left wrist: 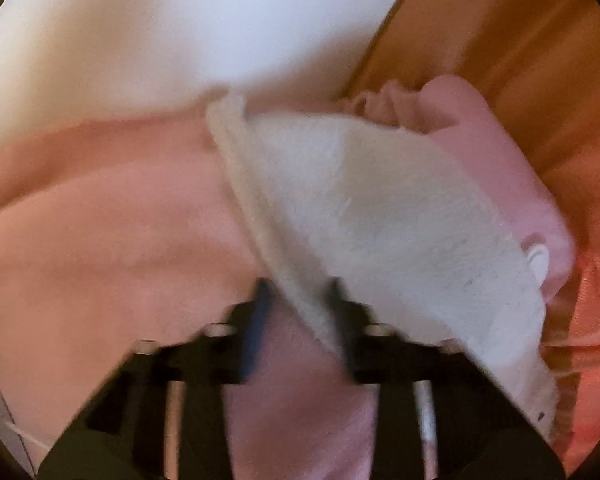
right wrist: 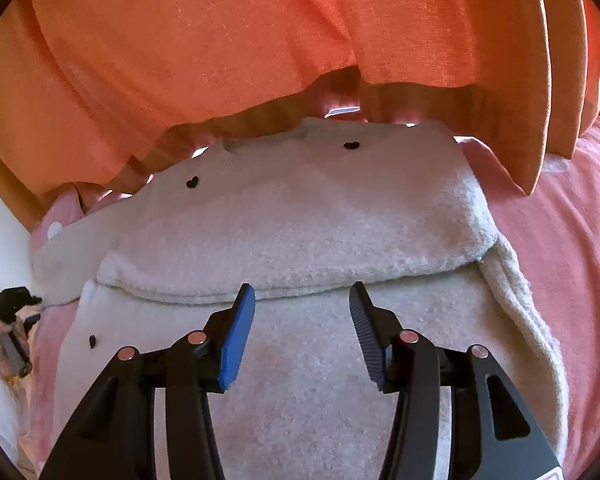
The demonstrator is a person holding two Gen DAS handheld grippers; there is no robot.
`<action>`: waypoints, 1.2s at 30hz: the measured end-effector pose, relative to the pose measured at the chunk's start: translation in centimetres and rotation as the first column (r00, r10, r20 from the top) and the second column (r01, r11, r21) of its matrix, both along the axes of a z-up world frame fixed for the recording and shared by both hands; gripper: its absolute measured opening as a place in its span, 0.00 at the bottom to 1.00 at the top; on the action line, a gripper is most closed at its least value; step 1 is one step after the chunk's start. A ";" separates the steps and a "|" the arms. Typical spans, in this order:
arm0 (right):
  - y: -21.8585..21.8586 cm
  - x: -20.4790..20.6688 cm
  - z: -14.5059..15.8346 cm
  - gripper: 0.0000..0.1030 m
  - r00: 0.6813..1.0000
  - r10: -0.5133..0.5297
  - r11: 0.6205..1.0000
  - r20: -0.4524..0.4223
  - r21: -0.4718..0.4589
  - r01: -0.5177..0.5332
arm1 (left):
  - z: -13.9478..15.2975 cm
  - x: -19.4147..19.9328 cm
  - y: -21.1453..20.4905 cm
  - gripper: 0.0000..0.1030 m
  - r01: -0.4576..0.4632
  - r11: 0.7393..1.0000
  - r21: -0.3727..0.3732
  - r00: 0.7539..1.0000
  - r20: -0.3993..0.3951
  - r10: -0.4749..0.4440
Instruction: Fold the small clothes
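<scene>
A small cream knitted sweater [right wrist: 300, 224] with tiny black hearts lies on a pink bedsheet [right wrist: 560, 264], one part folded over its body. My right gripper [right wrist: 302, 300] is open and empty just above the fold edge. In the blurred left wrist view, a cream flap of the sweater [left wrist: 380, 220] hangs between the fingers of my left gripper [left wrist: 300, 292]. The jaws stand apart with the cloth edge between them. A pink garment [left wrist: 500, 160] lies beyond the flap.
An orange curtain [right wrist: 260, 40] hangs behind the bed. A white wall [left wrist: 180, 20] fills the top of the left wrist view. The other hand-held gripper [right wrist: 12, 320] shows at the far left of the right wrist view.
</scene>
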State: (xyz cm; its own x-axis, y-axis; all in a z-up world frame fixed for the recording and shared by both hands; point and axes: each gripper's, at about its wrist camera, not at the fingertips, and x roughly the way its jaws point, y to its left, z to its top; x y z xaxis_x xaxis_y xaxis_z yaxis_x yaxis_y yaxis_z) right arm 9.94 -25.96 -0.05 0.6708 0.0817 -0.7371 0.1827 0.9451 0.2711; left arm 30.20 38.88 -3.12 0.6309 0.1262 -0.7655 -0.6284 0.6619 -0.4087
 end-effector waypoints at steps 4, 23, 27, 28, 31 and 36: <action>0.0 0.2 0.1 0.51 1.000 -0.005 1.000 0.014 -0.002 0.005 | 5.9 0.4 -5.2 0.05 0.094 0.989 0.113 0.984 0.140 -0.109; -3.8 1.0 -0.1 0.63 0.998 -0.065 0.998 0.003 0.026 0.065 | 1.0 -7.6 -39.8 0.47 0.729 0.683 0.041 0.676 0.114 -0.728; -0.4 2.0 0.8 0.63 0.999 0.042 0.998 0.031 -0.039 -0.041 | 1.9 -6.9 -34.8 0.67 0.585 0.806 0.086 0.795 0.136 -0.592; 1.6 2.3 1.2 0.63 0.993 0.111 0.989 0.047 -0.101 -0.106 | 1.7 -6.8 -34.0 0.67 0.561 0.825 0.068 0.815 0.131 -0.564; 7.6 2.8 1.6 0.64 0.949 0.312 0.912 0.049 -0.296 -0.284 | 0.7 -5.8 -32.1 0.67 0.504 0.863 0.028 0.859 0.091 -0.504; 16.3 3.0 -0.7 0.64 0.798 0.600 0.645 -0.058 -0.555 -0.525 | -0.7 -5.7 -28.7 0.67 0.441 0.897 0.039 0.896 0.030 -0.442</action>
State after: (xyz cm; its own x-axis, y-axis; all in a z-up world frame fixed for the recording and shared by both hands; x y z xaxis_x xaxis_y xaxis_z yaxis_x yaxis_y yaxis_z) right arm 12.98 -9.62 -0.76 0.7099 0.1060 -0.6962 -0.4306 0.8477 -0.3100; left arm 24.55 10.16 -3.78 0.6547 -0.1493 -0.7410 -0.2534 0.8802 -0.4013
